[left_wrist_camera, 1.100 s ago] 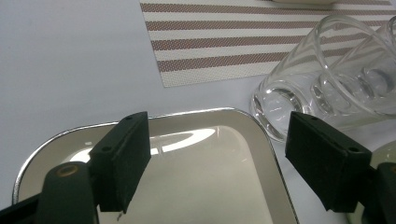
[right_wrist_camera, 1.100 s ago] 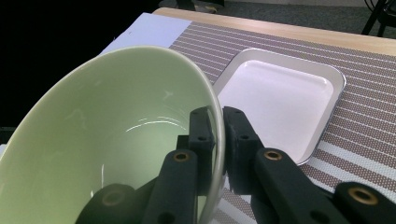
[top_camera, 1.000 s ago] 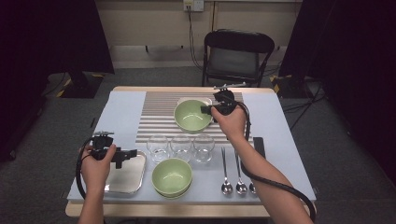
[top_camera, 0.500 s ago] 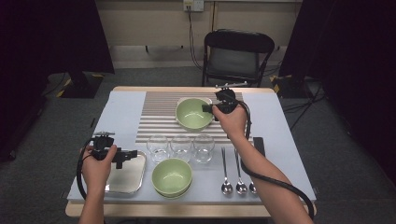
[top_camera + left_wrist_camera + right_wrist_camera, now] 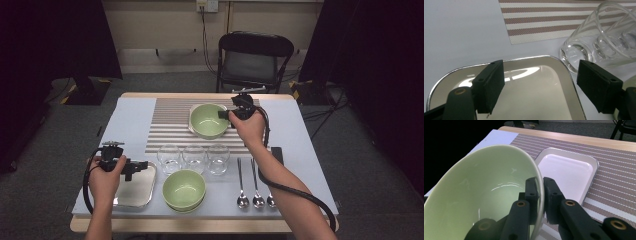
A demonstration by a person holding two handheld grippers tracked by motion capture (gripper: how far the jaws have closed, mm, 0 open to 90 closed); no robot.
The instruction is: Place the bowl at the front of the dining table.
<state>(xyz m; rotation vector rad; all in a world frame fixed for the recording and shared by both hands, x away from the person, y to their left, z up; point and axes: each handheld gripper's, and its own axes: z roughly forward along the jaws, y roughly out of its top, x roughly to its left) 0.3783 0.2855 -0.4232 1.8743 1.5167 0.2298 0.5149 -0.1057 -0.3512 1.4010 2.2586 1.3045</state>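
Right gripper view: my right gripper point(image 5: 539, 191) pinches the green bowl's point(image 5: 481, 195) rim above a white tray point(image 5: 566, 172); my left gripper point(image 5: 541, 82) gapes empty.

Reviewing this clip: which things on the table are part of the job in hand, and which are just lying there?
In the job:
- far green bowl, rim clamped in the right gripper
- white tray under it

Lying about:
- near green bowl
- three glasses
- three spoons
- steel tray below the open left gripper
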